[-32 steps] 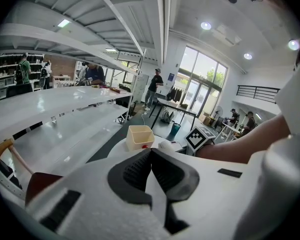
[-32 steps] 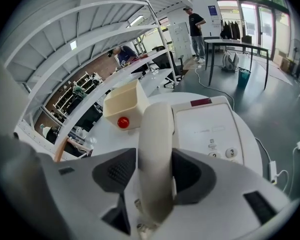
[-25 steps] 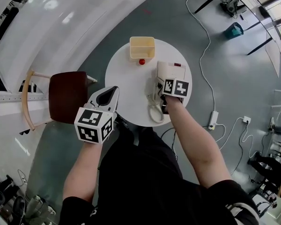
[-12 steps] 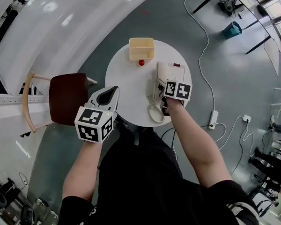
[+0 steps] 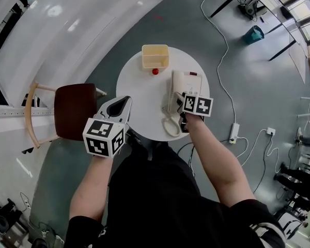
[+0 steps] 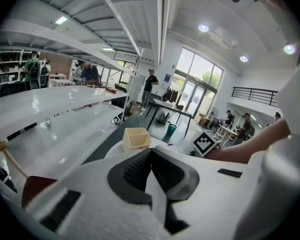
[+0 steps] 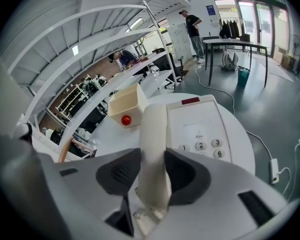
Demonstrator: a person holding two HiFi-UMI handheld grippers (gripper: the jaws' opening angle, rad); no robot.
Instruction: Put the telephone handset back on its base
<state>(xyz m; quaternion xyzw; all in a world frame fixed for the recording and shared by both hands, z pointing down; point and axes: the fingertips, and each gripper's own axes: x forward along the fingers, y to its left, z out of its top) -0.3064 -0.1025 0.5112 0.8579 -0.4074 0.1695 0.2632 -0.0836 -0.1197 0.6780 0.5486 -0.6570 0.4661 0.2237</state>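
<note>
The cream telephone base (image 5: 190, 80) (image 7: 200, 126) sits on the right half of the round white table (image 5: 137, 94). Its handset (image 5: 171, 93) (image 7: 153, 134) lies lengthwise along the base's left side, and a coiled cord (image 5: 170, 126) trails from its near end. My right gripper (image 5: 184, 104) (image 7: 152, 173) has just been closing, with the handset between its dark pads, which touch it on both sides. My left gripper (image 5: 125, 103) (image 6: 151, 156) hangs over the table's near left edge, shut and holding nothing.
A cream bin (image 5: 155, 56) (image 7: 127, 104) stands at the table's far edge, with a small red ball (image 5: 155, 71) (image 7: 125, 120) in front of it. A brown chair (image 5: 75, 107) is left of the table. Cables and a power strip (image 5: 234, 132) lie on the floor at the right.
My right gripper has drawn back a little toward me along the handset. The left gripper has stayed where it was.
</note>
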